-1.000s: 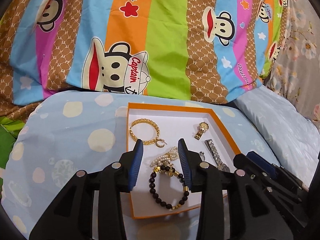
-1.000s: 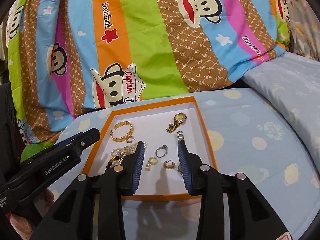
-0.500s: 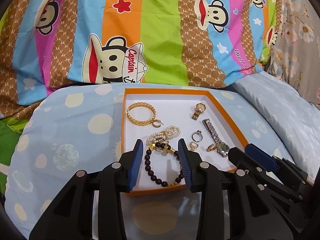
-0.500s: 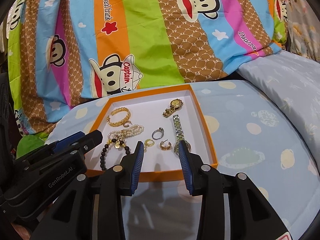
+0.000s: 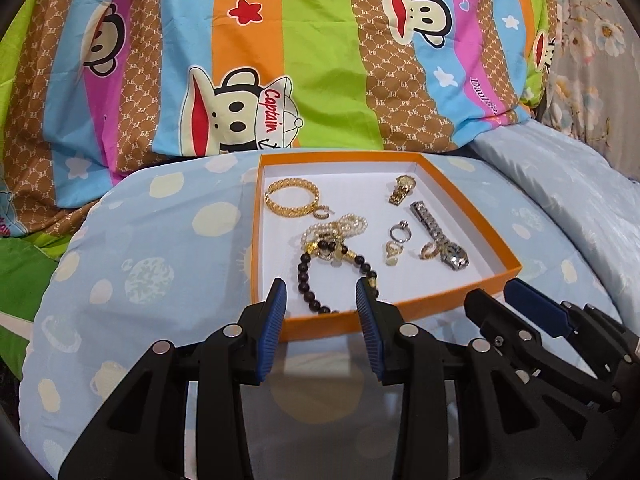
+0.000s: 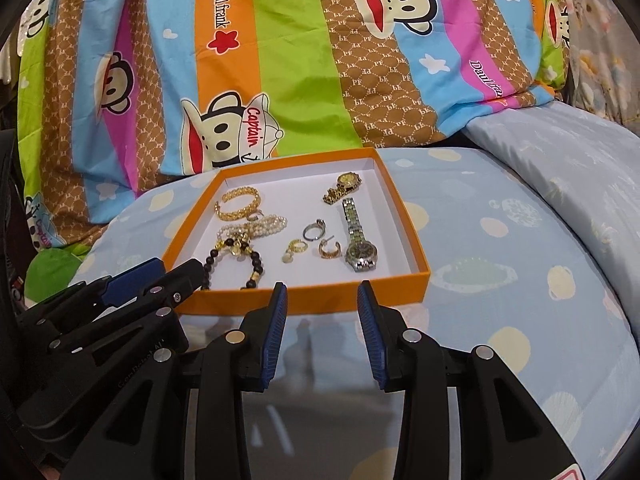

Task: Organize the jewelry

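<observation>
1. A striped monkey-print blanket (image 5: 280,60) fills the background; in front of it lies a pale blue dotted cushion (image 5: 152,248), with a light blue quilt (image 6: 568,160) at 3 o'clock.
2. An orange tray (image 5: 472,208) with a white floor sits on the cushion, holding all the jewelry.
3. In the left wrist view, a gold bangle (image 5: 292,198) lies at the tray's 10 o'clock, with a small hoop earring (image 5: 320,212) touching its lower right edge.
4. Below them, a pearl strand (image 5: 340,228) is tangled with a dark bead bracelet (image 5: 308,280) that reaches the tray's 7 o'clock edge.
5. Near the centre are a silver ring (image 5: 400,232), a gold earring (image 5: 392,256) beneath it and a gold hoop (image 5: 428,250) just to its right.
6. A gold watch (image 5: 402,188) lies at 1 o'clock; a silver watch (image 5: 440,236) stretches below it toward 4 o'clock, its face beside the gold hoop.
7. The left gripper (image 5: 320,300) is spread wide and empty, its tips over the tray's near edge on either side of the bead bracelet.
8. The right gripper (image 6: 322,302) is also spread and empty, hovering just short of the tray's near wall; in the left view it shows at 4 o'clock.
</observation>
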Tool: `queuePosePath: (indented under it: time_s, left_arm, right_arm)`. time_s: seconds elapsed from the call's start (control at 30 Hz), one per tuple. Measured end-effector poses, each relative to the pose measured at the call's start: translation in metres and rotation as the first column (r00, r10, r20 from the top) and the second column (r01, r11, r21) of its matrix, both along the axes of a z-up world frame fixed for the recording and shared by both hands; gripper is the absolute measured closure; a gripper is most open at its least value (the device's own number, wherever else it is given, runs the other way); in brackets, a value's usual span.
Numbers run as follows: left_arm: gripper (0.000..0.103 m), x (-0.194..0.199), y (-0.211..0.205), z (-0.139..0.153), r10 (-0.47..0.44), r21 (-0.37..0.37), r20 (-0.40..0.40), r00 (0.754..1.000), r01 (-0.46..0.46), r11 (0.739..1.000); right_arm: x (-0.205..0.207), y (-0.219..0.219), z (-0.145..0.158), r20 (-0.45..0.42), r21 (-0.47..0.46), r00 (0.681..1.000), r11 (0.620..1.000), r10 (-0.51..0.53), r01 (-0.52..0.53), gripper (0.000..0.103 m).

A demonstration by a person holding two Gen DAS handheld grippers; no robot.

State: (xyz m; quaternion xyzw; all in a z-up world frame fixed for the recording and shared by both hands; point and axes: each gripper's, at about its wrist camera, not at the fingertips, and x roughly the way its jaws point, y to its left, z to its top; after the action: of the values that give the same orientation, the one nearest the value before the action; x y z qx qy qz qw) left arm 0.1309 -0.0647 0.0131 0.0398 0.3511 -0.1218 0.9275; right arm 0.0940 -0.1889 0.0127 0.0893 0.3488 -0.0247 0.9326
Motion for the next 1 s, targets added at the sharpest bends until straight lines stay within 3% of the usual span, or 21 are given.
queuePosePath:
  time_s: [0.13, 0.63, 0.83, 1.0]
  left_arm:
    - [0.067, -0.012, -0.001, -0.002, 0.016, 0.051, 0.032, 0.999, -0.018, 0.999]
    - [0.033, -0.038, 0.023, -0.004, 0.128, 0.030, -0.003, 0.992, -0.128, 0.991]
    - [0.025, -0.046, 0.026, -0.004, 0.163, 0.048, 0.006, 0.987, -0.163, 0.985]
    - [0.018, -0.048, 0.021, -0.005, 0.194, 0.109, 0.017, 0.981, -0.195, 0.975]
  right_arm:
    - [-0.008, 0.001, -0.002, -0.017, -0.021, 1.000, 1.000, -0.022, 0.022, 0.059]
    - [-0.040, -0.009, -0.010, -0.075, -0.007, 0.991, 0.994, -0.106, 0.106, 0.022]
    - [-0.046, -0.010, -0.011, -0.077, 0.002, 0.992, 0.995, -0.101, 0.101, 0.020]
    - [-0.049, -0.014, -0.009, -0.054, 0.029, 0.994, 0.994, -0.099, 0.101, 0.017]
